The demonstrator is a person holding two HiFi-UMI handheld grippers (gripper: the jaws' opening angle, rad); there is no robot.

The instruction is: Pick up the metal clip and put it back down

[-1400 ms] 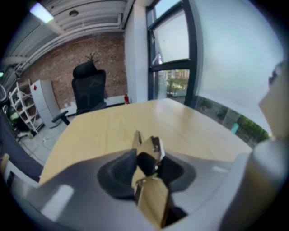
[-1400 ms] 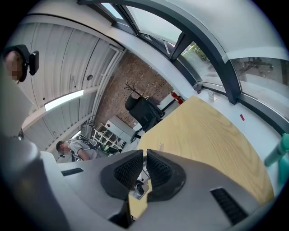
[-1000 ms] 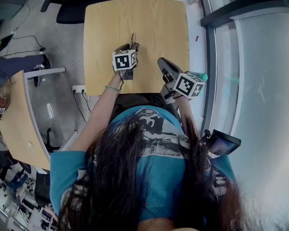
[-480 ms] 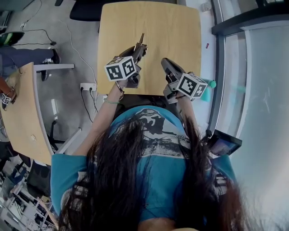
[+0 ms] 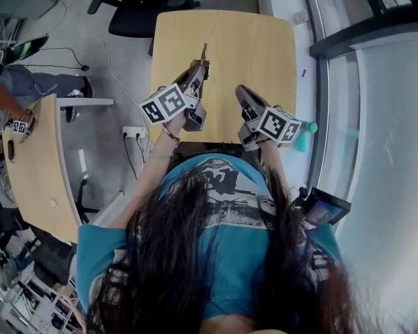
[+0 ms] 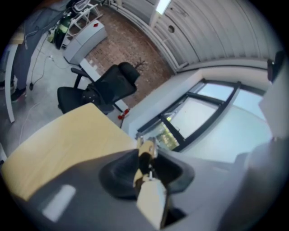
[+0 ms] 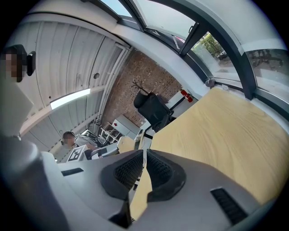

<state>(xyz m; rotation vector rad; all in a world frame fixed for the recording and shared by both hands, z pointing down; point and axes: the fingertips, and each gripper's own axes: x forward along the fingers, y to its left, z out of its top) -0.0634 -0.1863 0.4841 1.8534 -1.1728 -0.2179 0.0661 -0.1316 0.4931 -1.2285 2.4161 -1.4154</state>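
Note:
The metal clip sticks out past the tips of my left gripper, above the light wooden table. In the left gripper view the clip sits pinched between the dark pads, a tan and black body with a silvery end, and the left gripper is shut on it. The table lies below and to the left. My right gripper hovers over the table's near edge. In its own view the right gripper has its ribbed pads together with nothing between them.
A black office chair stands at the table's far end, also seen as a chair. A second wooden desk is at the left, with a power strip and cables on the floor. Window glazing runs along the right.
My left gripper has swung its marker cube to the left and tilted, with the clip still held and now pointing further from me. The right gripper has hardly moved.

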